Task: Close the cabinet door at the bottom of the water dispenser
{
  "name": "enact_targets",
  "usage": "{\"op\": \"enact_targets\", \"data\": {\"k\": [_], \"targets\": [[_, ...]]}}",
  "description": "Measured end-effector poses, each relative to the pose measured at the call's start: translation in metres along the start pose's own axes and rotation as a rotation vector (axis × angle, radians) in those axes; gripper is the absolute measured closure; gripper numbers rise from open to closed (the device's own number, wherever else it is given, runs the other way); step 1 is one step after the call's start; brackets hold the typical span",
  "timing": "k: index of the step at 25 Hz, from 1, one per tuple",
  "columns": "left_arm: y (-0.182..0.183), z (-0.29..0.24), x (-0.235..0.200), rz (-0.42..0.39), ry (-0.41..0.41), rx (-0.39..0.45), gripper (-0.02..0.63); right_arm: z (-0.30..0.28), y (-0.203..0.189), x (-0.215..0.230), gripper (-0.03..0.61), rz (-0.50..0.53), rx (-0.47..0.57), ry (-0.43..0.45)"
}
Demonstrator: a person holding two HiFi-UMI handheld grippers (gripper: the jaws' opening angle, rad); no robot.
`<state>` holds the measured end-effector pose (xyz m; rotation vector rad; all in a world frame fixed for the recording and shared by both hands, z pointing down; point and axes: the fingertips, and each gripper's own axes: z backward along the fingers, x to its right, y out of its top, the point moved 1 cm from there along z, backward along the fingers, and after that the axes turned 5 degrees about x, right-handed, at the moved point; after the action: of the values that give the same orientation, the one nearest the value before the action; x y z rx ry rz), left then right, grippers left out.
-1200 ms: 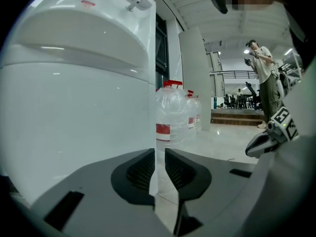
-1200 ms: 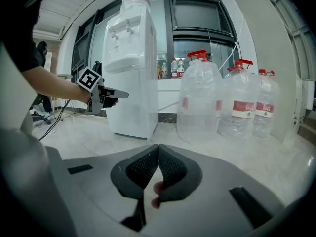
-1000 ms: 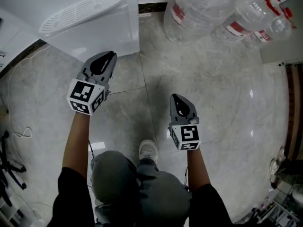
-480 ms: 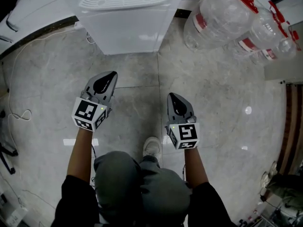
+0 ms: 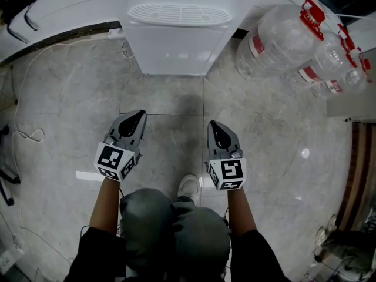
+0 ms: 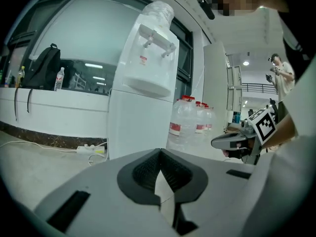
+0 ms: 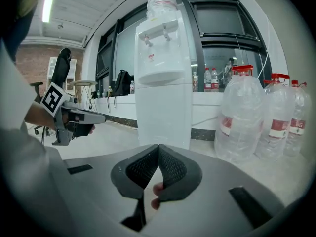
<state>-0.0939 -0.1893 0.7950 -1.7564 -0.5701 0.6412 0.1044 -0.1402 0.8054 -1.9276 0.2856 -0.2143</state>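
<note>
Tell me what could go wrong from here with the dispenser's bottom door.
1. A white cable loops over the floor to a power strip beside the water dispenser; stepping in could snag it.
2. Large water bottles stand close at the dispenser's other side; the right gripper could knock them.
3. No view shows an open door; shoving the front with the shut left gripper might just rock the dispenser.

Water dispenser (image 5: 176, 37), straight ahead of you: a tall white unit standing upright at the wall edge of the floor (image 5: 164, 98), a clear bottle (image 7: 161, 3) on top, taps (image 7: 167, 34) above an oval drip grille (image 5: 179, 13). Its cabinet door (image 7: 163, 117) at the bottom lies flush with the body, closed
</note>
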Motion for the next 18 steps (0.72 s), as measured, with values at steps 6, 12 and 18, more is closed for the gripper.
{"op": "enact_targets", "data": {"k": [6,12,18], "targets": [[0.033,0.014,0.001,0.031,0.047,-0.019,0.6,0.009,0.048,-0.001,0.566,0.005,0.009,0.023],[0.1,0.04,0.01,0.018,0.074,-0.01,0.6,0.031,0.11,0.002,0.566,0.007,-0.008,0.037],[0.167,0.067,0.021,0.028,0.088,-0.036,0.6,0.06,0.183,-0.003,0.566,0.004,-0.024,0.039]]}}
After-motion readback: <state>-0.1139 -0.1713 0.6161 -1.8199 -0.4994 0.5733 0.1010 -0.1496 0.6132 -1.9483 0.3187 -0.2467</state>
